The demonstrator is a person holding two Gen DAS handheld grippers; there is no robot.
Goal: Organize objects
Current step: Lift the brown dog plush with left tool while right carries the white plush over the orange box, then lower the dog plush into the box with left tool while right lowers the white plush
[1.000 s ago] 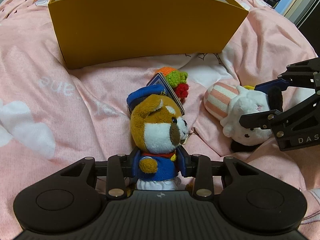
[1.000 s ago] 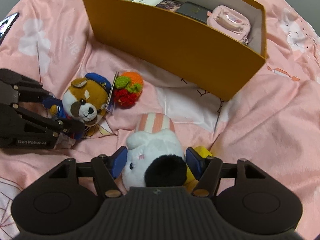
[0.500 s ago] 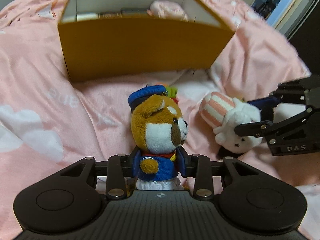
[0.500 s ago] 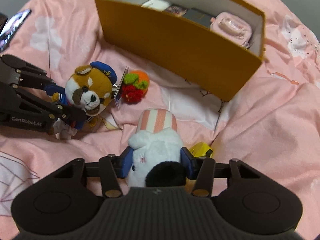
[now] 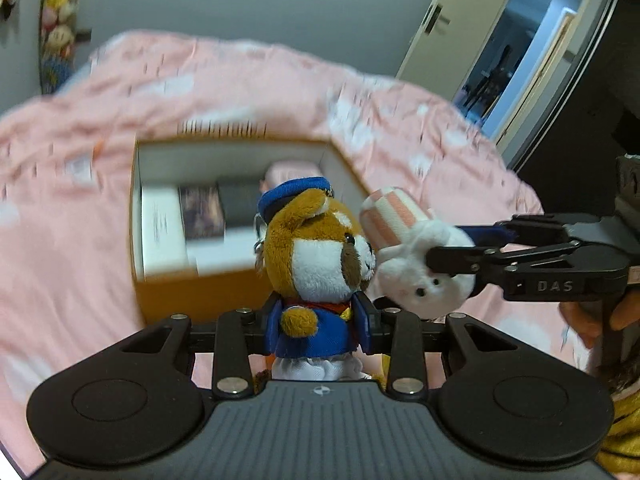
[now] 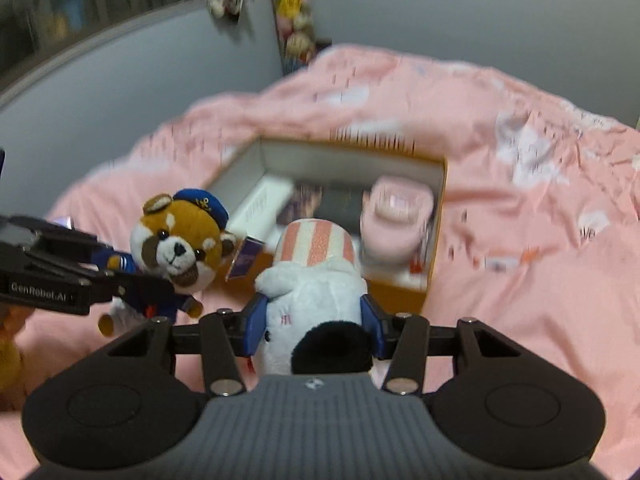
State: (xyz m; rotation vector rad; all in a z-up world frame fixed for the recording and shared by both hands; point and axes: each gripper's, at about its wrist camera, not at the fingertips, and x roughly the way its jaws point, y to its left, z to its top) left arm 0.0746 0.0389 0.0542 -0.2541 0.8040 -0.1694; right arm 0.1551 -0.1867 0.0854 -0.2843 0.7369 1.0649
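My left gripper is shut on a brown plush animal with a blue cap and blue jacket, held in the air; it also shows in the right wrist view. My right gripper is shut on a white plush with a pink-striped hat, also lifted; it shows in the left wrist view just right of the brown plush. Beyond and below both stands the open orange box, also in the right wrist view, holding flat boxes and a pink pouch.
The pink bedspread surrounds the box. A grey wall stands behind the bed, with hanging plush toys on it. An open doorway lies at the far right. The scene is motion-blurred.
Both grippers have risen well above the bed with their plush toys and moved toward each other, and the box's inside has come into view.
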